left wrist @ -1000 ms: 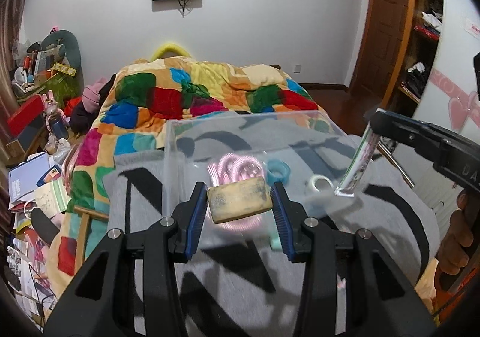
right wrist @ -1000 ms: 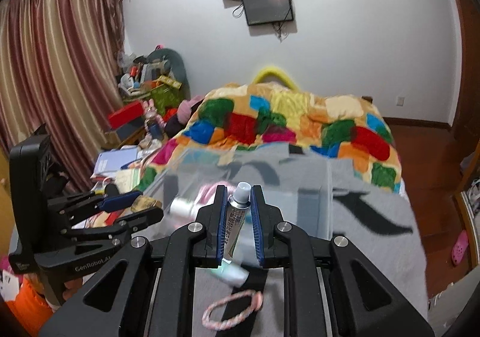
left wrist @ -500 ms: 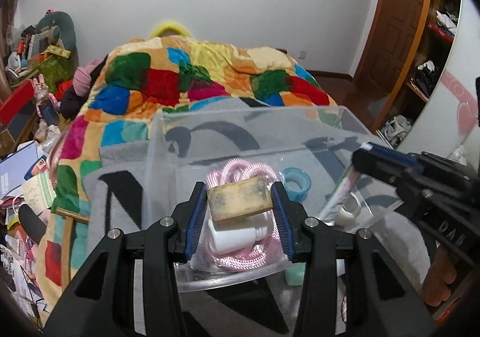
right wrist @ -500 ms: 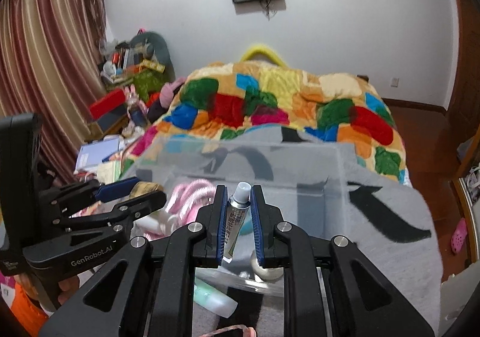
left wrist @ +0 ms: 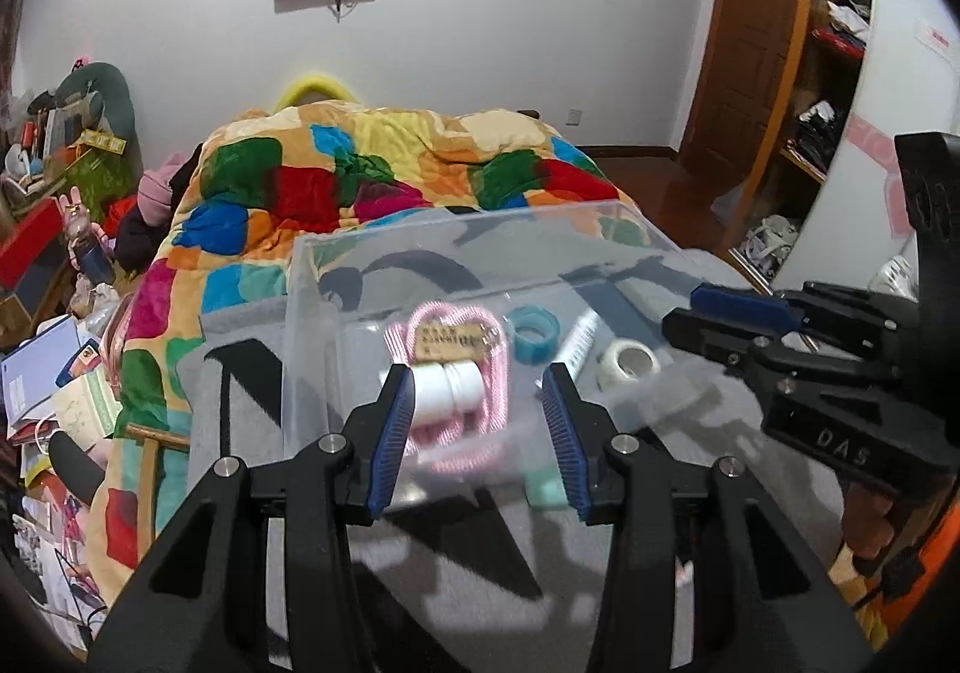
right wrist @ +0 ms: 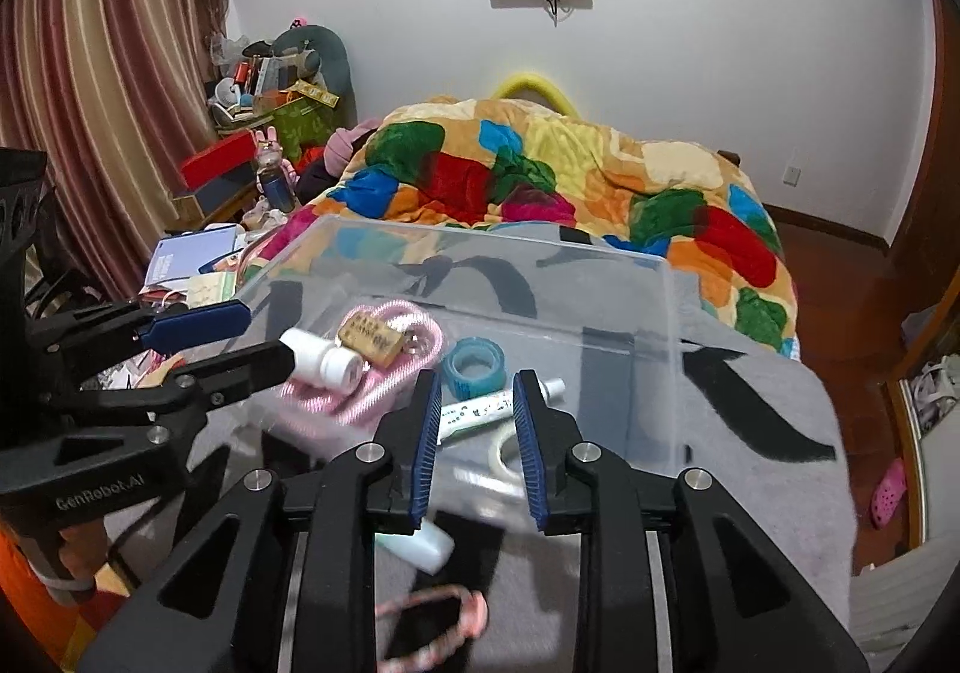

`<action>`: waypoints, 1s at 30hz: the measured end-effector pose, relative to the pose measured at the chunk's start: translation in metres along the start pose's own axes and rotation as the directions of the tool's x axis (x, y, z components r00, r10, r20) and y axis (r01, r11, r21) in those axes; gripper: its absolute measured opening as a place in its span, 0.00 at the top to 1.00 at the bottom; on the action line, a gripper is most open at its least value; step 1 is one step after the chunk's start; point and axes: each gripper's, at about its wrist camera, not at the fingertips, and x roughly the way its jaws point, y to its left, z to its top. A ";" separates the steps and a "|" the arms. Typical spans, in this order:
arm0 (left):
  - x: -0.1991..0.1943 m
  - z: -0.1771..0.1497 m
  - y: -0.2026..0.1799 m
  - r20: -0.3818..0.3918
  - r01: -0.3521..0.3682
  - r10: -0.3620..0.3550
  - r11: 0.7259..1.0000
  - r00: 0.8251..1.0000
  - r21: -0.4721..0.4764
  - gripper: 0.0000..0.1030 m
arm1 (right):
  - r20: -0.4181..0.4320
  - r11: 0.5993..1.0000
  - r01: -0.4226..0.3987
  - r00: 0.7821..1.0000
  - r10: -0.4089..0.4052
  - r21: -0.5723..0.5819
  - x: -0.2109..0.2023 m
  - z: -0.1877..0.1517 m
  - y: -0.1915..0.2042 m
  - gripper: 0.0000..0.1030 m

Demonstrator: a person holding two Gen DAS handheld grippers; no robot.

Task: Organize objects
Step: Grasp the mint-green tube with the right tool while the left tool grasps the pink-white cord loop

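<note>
Right wrist view, tube (right wrist: 494, 410) lying flat in bin (right wrist: 671, 313), cap pointing right.

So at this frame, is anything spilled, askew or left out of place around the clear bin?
Nothing looks spilled or damaged. Two items lie outside the clear bin, on the grey blanket in front of it: a mint tube and a pink bracelet, blurred. Both the left gripper and right gripper are open and empty.

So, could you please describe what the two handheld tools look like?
Both are matte black plastic with silver screws and ribbed blue pads. The left tool carries grey "GenRobot.AI" lettering on its side; the right tool shows "DAS". Orange shows below each.
</note>
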 end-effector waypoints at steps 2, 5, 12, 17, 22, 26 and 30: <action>-0.003 -0.008 -0.003 -0.007 0.010 -0.010 1.000 1.000 0.007 0.57 | 0.003 1.000 0.008 1.000 -0.008 -0.009 -0.010 -0.010 -0.001 0.76; -0.004 -0.022 -0.005 -0.028 0.017 -0.017 1.000 0.999 0.022 0.57 | -0.010 1.000 -0.013 1.000 0.013 -0.011 -0.018 -0.023 -0.002 0.72; 0.011 -0.058 0.000 -0.127 0.019 -0.015 0.999 0.992 0.026 0.57 | -0.121 0.997 -0.036 0.992 0.027 -0.075 0.008 -0.052 0.013 0.69; 0.015 -0.073 0.008 -0.161 0.043 -0.042 0.999 0.986 -0.001 0.57 | -0.192 0.986 -0.099 0.979 0.073 -0.131 0.037 -0.046 0.025 0.60; 0.013 -0.078 0.007 -0.164 0.064 -0.064 0.998 0.984 -0.008 0.57 | -0.253 0.971 -0.158 0.961 0.110 -0.181 0.055 -0.043 0.038 0.59; 0.011 -0.079 0.001 -0.163 0.079 -0.078 0.997 0.984 0.002 0.57 | -0.272 0.959 -0.167 0.957 0.102 -0.229 0.057 -0.051 0.046 0.71; 0.010 -0.078 -0.007 -0.166 0.098 -0.094 0.995 0.982 0.014 0.57 | -0.259 0.961 -0.181 0.958 0.125 -0.208 0.047 -0.055 0.042 0.85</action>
